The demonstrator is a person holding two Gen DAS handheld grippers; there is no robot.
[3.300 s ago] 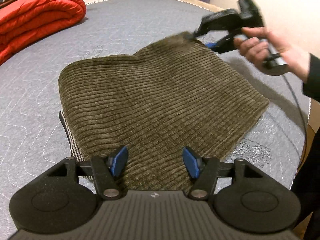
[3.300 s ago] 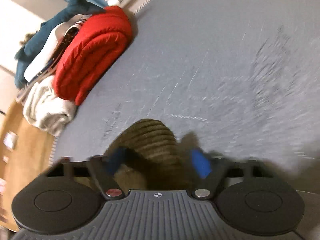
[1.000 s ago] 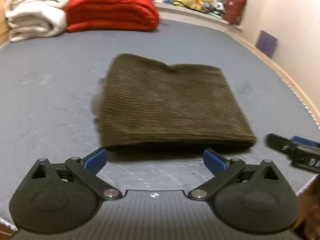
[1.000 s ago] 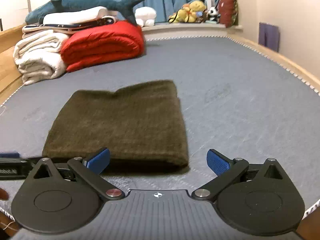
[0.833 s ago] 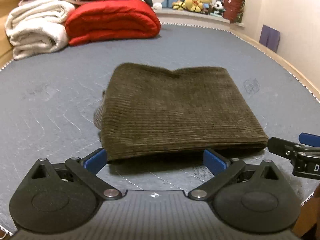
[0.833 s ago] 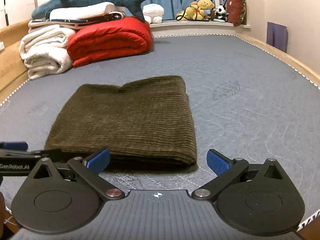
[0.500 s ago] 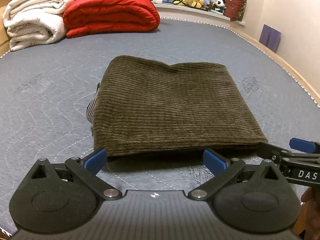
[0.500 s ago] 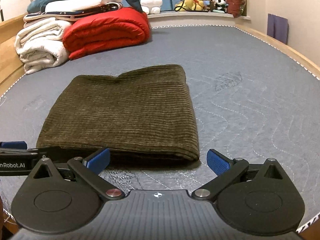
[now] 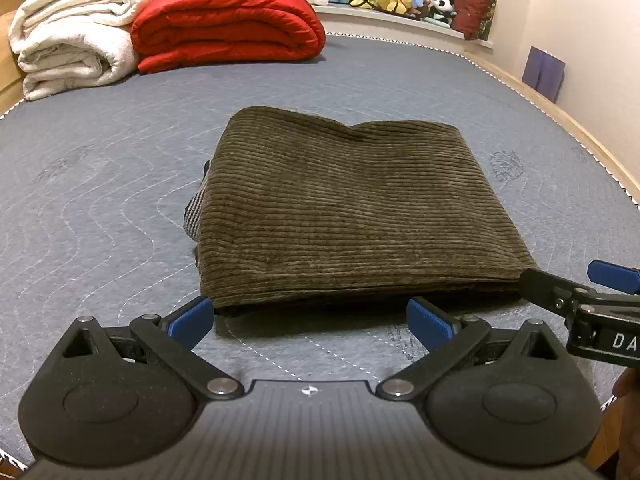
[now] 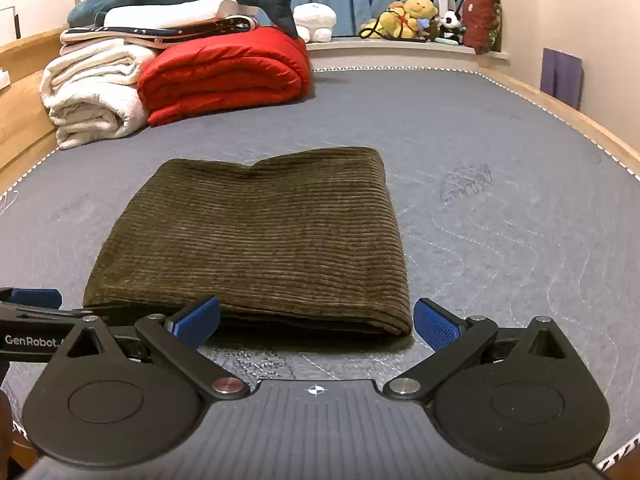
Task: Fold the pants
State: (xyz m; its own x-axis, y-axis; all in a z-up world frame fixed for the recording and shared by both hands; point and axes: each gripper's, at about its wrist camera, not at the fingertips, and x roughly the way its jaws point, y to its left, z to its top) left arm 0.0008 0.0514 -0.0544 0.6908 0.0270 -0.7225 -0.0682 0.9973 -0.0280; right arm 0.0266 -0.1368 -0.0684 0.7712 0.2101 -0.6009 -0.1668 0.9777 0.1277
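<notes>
Olive corduroy pants [image 9: 352, 208], folded flat on the grey mattress [image 9: 100, 200], lie just ahead of my left gripper [image 9: 308, 316] and right gripper [image 10: 316, 320], both spread open and empty, long axis crosswise, equally near.

Bed [image 10: 480, 128]: grey quilted cover, wood frame at edges. Pants [image 10: 256, 236] folded flat, approx. centre-front. Red duvet [image 10: 224, 76] rolled at far left; white blanket [image 10: 88, 96] touching its left side. Rest of cover bare.
</notes>
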